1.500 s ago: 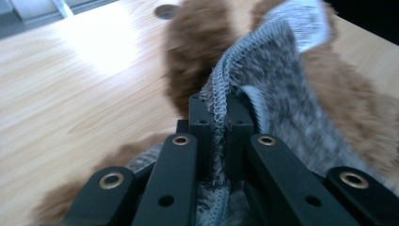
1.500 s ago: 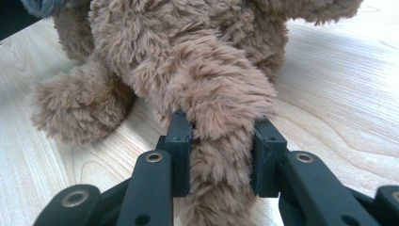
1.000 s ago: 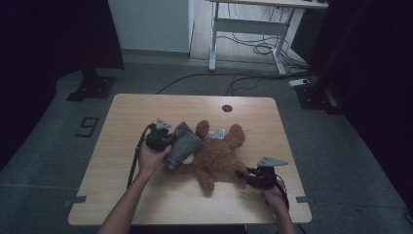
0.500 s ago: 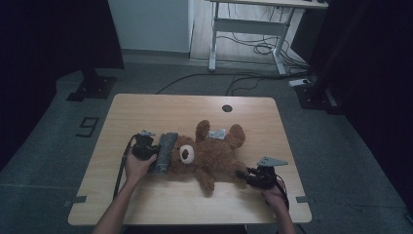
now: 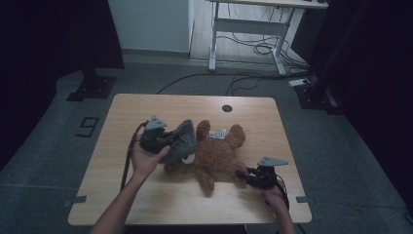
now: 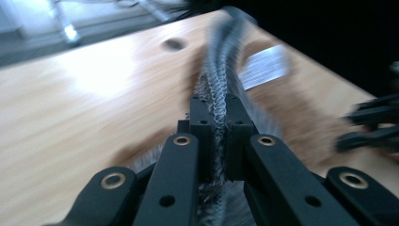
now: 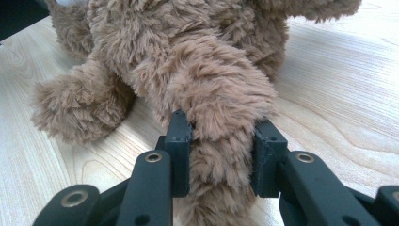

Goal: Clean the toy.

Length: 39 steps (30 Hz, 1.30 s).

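Brown teddy bear (image 5: pixel 214 156) lying flat near the middle of the light wooden table (image 5: pixel 146 204), head toward the person's left, legs toward the right. Right gripper (image 5: pixel 247 176) at the bear's right-hand end, beside the table's near edge, jaws clamped on one furry leg (image 7: pixel 221 141); in the right gripper view, brown plush squeezed between the two black jaws, another limb (image 7: pixel 75 108) resting on the wood just left of it. Left gripper (image 5: pixel 171 142) at the bear's head end, jaws pressed together on a grey knitted cloth (image 5: pixel 181 139); in the left gripper view, the ribbed grey knit (image 6: pixel 219 94) pinched edge-on between the jaws and running away from them, blurred beyond. Grey cloth bunched against and partly over the bear's head, touching it, held up off the table by the left gripper. White tag (image 5: pixel 217 133) lying on the table just behind the bear, between its upper arm and head. Dark round hole (image 5: pixel 227 108) in the tabletop farther behind the bear, near the far edge. Person's left hand (image 5: pixel 143 161) wrapped around the left gripper, on the side away from the bear.
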Motion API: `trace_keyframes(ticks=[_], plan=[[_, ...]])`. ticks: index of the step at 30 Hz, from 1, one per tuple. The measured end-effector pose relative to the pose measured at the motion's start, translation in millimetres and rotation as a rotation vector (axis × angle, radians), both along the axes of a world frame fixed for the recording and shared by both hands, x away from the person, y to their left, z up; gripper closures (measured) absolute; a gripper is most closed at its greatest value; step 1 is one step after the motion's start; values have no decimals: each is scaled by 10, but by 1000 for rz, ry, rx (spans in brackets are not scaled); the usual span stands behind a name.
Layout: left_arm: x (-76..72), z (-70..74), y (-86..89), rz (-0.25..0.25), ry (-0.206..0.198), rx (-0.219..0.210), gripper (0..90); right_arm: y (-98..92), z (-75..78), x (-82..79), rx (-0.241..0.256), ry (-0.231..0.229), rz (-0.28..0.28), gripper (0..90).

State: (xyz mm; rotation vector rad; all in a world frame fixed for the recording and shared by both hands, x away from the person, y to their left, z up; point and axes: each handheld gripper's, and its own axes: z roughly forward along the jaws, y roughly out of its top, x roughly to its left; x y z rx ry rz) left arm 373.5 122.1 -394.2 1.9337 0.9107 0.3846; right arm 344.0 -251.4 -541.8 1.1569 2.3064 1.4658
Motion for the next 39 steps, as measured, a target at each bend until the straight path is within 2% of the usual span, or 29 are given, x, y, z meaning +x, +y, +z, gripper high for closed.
trace_keyframes(ticks=[3, 6, 9, 10, 12, 13, 16, 17, 18, 21, 27, 30, 35, 39], plan=[[2, 89, -377, -76, -4, -1, 846, -2, 2, -2, -2, 1, 1, 661], [54, 94, -699, -147, 30, -42, 846, -8, -5, 2, 6, 2, 4, 660], [113, 57, -1008, -196, 60, -52, 846, -19, -12, 9, 10, 4, 10, 659], [129, 39, -1096, -205, 61, -40, 846, -20, -11, 10, 10, 4, 11, 658], [169, -37, -1262, -190, 51, 32, 845, -20, -12, 10, 11, 5, 11, 659], [187, -76, -1303, -178, 47, 64, 844, -20, -13, 9, 11, 4, 11, 658], [282, -277, -1363, -135, 71, 156, 842, -15, -13, 3, 10, 2, 6, 658], [323, -367, -1348, -122, 88, 167, 842, -14, -14, 1, 9, 0, 6, 657], [349, -425, -1322, -118, 103, 159, 843, -12, -13, -1, 10, -1, 4, 656], [380, -470, -1243, -101, 111, 139, 845, -12, -13, -2, 8, -2, 5, 654], [399, -439, -1066, -34, 72, 220, 843, -13, -14, -7, 9, 1, 6, 656], [429, -459, -862, 8, 82, 242, 843, -17, -17, -5, 12, 5, 8, 656], [418, -447, -473, 65, 68, 232, 844, -19, -13, -13, 4, 7, 18, 656], [423, -503, -114, 115, 97, 219, 845, -28, -16, -3, 10, 10, 15, 656]])
